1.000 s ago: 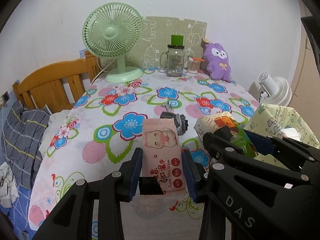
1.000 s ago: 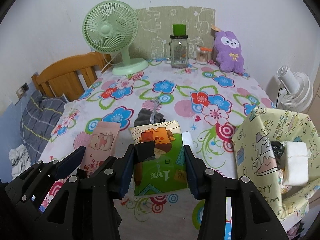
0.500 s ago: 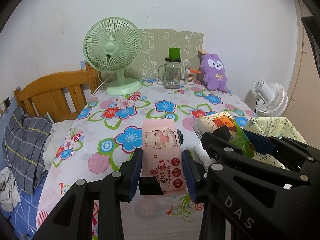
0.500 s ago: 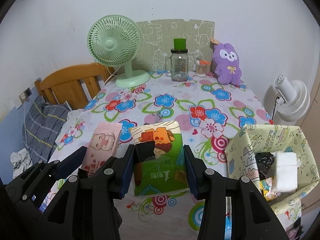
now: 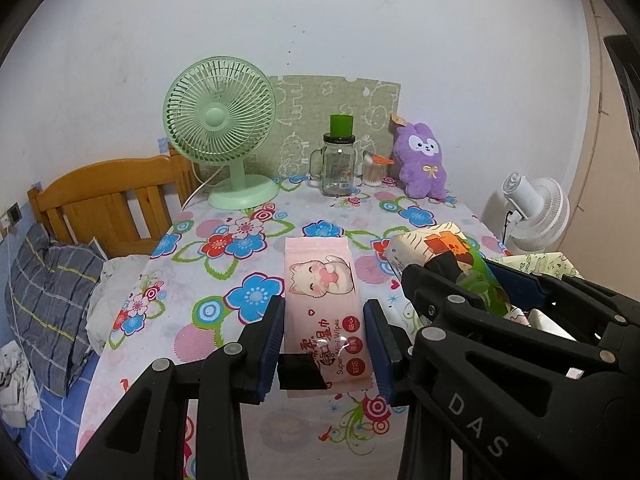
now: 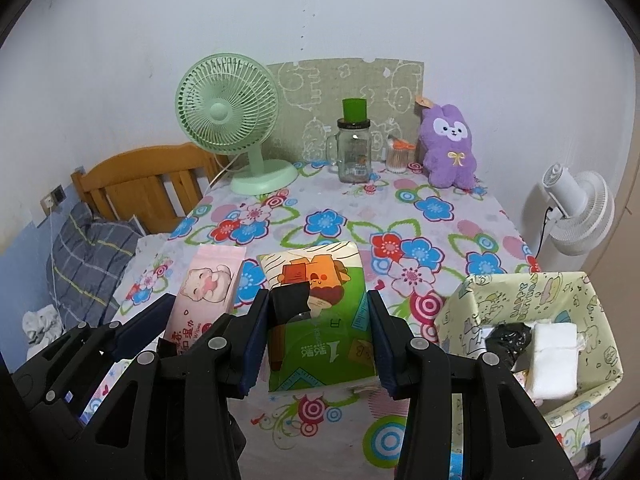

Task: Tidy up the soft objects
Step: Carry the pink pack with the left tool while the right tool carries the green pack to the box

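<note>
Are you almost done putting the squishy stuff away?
Partly. The yellow paper box already holds a white pack and a black bundle. In hand: the left gripper clamps the pink wipes pack, the right gripper the green tissue pack, both lifted above the table. Left: dropping both in. The purple plush sits untouched.

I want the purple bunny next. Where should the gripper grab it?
Grab the purple bunny plush around its plump middle, coming from the front. It sits upright against the backboard, and the cotton swab jar crowds its left side.
</note>
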